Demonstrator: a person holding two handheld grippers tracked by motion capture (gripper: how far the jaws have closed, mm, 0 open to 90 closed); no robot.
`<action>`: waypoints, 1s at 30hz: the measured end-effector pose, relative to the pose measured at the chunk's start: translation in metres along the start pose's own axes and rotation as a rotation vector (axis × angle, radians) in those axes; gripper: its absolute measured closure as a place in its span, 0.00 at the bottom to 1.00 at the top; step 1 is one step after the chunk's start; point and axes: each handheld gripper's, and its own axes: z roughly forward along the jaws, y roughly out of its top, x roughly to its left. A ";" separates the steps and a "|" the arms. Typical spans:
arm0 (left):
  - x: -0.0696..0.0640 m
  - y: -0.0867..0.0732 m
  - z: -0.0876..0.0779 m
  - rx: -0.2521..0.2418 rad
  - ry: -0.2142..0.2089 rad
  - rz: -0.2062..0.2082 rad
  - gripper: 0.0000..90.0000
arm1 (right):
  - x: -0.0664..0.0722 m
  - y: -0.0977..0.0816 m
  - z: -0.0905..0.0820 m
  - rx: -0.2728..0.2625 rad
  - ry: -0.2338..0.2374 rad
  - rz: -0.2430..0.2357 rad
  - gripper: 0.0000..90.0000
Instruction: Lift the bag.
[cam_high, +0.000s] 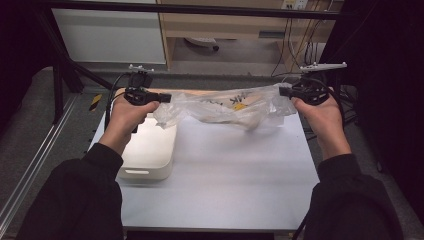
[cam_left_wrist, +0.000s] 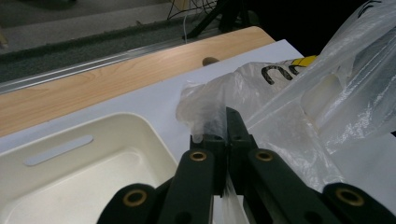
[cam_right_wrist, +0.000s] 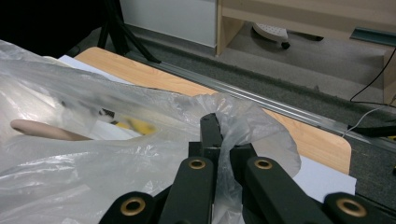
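Note:
A clear plastic bag (cam_high: 225, 107) with black lettering hangs stretched above the white table top (cam_high: 225, 170), held at both ends. My left gripper (cam_high: 167, 98) is shut on the bag's left edge; in the left gripper view the film (cam_left_wrist: 205, 105) bunches up above the closed jaws of that gripper (cam_left_wrist: 226, 122). My right gripper (cam_high: 283, 90) is shut on the right edge, and in the right gripper view a fold of the bag (cam_right_wrist: 243, 116) wraps around my right gripper (cam_right_wrist: 219, 133). A pale wooden-looking piece (cam_right_wrist: 42, 130) shows through the film.
A cream plastic tray (cam_high: 150, 150) lies on the table's left side under my left hand. A wooden strip (cam_left_wrist: 107, 81) runs along the far table edge. Beyond it are a metal floor rail (cam_right_wrist: 280, 105), cables and a wooden cabinet (cam_high: 240, 25).

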 end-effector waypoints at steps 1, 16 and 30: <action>0.000 0.001 0.000 -0.001 0.002 0.000 1.00 | 0.001 0.002 -0.001 0.000 0.001 -0.003 1.00; 0.005 0.031 -0.025 -0.104 0.032 -0.024 1.00 | 0.004 0.017 -0.003 -0.012 0.013 -0.002 1.00; 0.003 0.024 -0.013 -0.061 0.035 0.001 1.00 | 0.000 0.017 -0.002 0.002 0.007 -0.011 1.00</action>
